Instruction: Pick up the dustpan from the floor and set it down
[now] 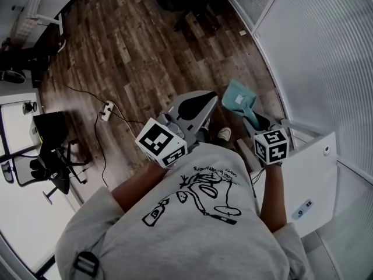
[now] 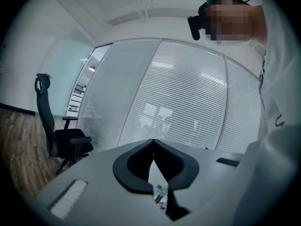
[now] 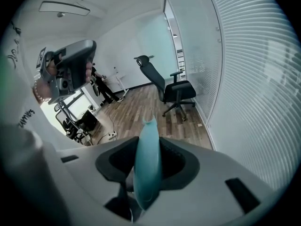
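In the head view the teal dustpan (image 1: pixel 239 100) is over the wooden floor beside the glass wall, its pan end pointing away from me. My right gripper (image 1: pixel 257 122) is shut on its handle. In the right gripper view that teal handle (image 3: pixel 146 166) runs upright between the two jaws of the right gripper (image 3: pixel 146 147), which press on it from both sides. My left gripper (image 1: pixel 204 101) is held level just left of the dustpan, apart from it. Seen in the left gripper view, the left gripper (image 2: pixel 153 142) is shut, its tips meeting with nothing between them.
A white desk (image 1: pixel 317 171) stands at my right against the blinds-covered glass wall (image 1: pixel 326 57). A power strip (image 1: pixel 105 110) with a cable lies on the floor to the left. A black office chair (image 3: pixel 171 89) stands by the glass farther off; another chair (image 1: pixel 52 159) stands at the left.
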Demonstrator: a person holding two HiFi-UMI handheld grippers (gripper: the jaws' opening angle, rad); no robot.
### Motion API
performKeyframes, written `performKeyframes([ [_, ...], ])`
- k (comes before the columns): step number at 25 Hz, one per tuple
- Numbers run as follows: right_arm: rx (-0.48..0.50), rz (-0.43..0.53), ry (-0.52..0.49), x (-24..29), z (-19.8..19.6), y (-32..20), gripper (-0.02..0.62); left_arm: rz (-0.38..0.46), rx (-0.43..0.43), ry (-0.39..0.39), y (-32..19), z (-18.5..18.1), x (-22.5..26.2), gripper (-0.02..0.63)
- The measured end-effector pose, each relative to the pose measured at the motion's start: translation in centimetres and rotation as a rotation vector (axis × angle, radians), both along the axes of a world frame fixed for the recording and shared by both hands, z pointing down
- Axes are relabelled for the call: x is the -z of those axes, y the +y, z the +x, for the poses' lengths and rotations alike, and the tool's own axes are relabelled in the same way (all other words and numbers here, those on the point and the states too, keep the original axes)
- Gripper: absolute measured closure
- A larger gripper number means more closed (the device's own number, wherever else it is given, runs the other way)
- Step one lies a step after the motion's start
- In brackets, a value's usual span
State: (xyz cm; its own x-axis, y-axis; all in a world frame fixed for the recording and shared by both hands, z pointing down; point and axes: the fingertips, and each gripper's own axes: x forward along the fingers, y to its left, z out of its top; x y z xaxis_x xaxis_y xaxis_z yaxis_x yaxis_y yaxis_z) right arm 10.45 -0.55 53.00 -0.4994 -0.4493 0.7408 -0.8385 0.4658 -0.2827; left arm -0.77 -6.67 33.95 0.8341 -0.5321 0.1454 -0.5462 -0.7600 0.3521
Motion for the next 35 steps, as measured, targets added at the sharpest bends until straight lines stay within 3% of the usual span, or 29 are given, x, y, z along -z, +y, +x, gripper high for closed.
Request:
performKeyframes([
  [35, 0.057, -0.094, 0.080, -14.2, 0.2, 0.9, 0.474, -0.051, 0.021, -0.014, 1.1, -1.2, -3.2, 0.604],
])
